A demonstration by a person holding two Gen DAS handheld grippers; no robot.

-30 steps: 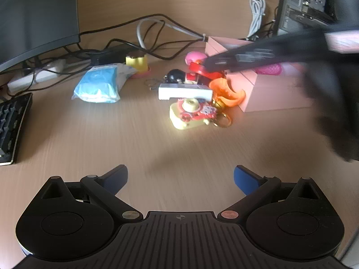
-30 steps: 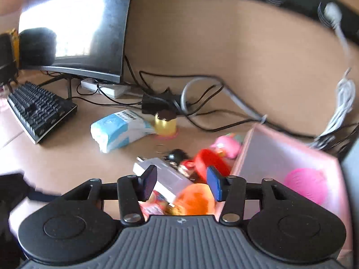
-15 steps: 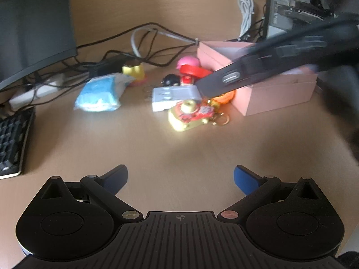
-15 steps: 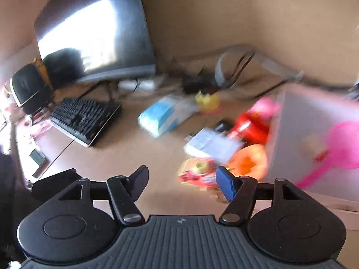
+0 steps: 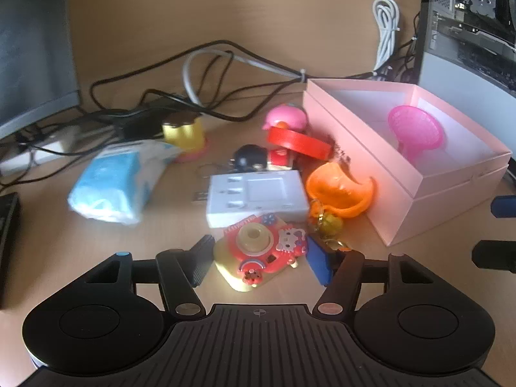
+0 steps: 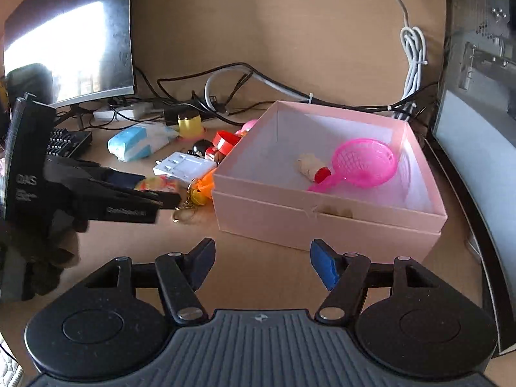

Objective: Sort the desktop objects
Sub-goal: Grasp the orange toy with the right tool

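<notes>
Left wrist view: the left tongs [image 5: 258, 258] are closing around the flat red-and-yellow toy camera keychain [image 5: 261, 251], pads not yet pressing, presumably to lift it into the open pink cardboard box [image 5: 451, 200] beyond-right on the surface. The right tongs [image 6: 261, 264], released and empty, wait before that box, leaving room.

Wooden desk [image 6: 280, 274] under pink box [image 6: 322, 216], trinkets [image 5: 258, 251]
</notes>
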